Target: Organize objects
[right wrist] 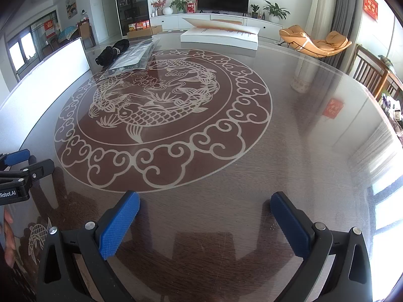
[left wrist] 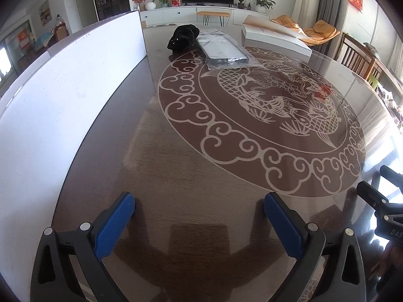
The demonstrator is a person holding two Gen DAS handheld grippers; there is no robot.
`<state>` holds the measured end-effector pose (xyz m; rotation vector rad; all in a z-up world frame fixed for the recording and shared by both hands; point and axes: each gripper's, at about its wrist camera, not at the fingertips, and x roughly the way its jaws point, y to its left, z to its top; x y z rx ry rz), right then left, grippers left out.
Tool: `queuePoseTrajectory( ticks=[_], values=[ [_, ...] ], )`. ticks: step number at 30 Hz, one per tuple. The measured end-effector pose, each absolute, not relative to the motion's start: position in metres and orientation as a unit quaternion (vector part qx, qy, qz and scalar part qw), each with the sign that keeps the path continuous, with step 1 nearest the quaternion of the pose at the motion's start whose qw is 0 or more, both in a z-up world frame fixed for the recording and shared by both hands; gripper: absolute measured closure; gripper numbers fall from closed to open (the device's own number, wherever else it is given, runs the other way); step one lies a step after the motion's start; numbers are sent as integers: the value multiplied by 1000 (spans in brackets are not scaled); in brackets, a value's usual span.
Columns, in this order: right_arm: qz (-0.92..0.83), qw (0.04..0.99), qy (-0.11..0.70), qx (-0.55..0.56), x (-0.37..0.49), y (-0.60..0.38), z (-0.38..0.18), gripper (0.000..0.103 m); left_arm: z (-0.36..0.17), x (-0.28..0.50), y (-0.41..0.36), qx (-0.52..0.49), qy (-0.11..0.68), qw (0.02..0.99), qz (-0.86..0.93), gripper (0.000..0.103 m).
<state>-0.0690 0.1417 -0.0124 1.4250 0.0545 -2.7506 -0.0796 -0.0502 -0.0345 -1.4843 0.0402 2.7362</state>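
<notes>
1. Left wrist view, far left: one white board (left wrist: 63, 95) stands on edge along the table (left wrist: 191, 176) side. My read is it works as a divider or backdrop, not as something to sort.
2. Next right, at the far end: one black cloth bundle (left wrist: 183, 37), touching one flat dark item in a clear plastic bag (left wrist: 224, 50). Bag overlaps the rim of the fish medallion (left wrist: 262, 115). Contents unreadable.
3. Further right: one white flat box (left wrist: 274, 39) with its lid flap raised, apart from the bag. Inside is not visible. An open lid suggests it is the destination, but that is a guess.
4. Left gripper (left wrist: 199, 222): blue pads wide apart, nothing between them, low over bare table at the near edge. Released.
5. Right wrist view, far left edge: part of the left gripper shows side-on, with the person's fingers (right wrist: 8, 239) beneath it.
6. Right gripper (right wrist: 205, 222): pads spread, empty, also over the near table. Released.
7. Both tools are parked side by side, pointing at the far end, well apart from all three items. Looks like a start pose; no item engaged yet.
8. Count: 1 board, 1 cloth bundle, 1 bagged item, 1 box, 2 grippers, 0 held.
9. Likely risk: glossy tabletop, slick bag, so a thin flat pick may slide.
</notes>
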Motion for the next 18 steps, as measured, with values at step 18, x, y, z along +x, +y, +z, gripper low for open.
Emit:
queuePoseTrajectory(
  ticks=[18],
  values=[
    [-861, 81, 49, 499, -114, 134, -10, 0, -34, -75, -66, -464, -5, -14, 886, 0]
  ],
)
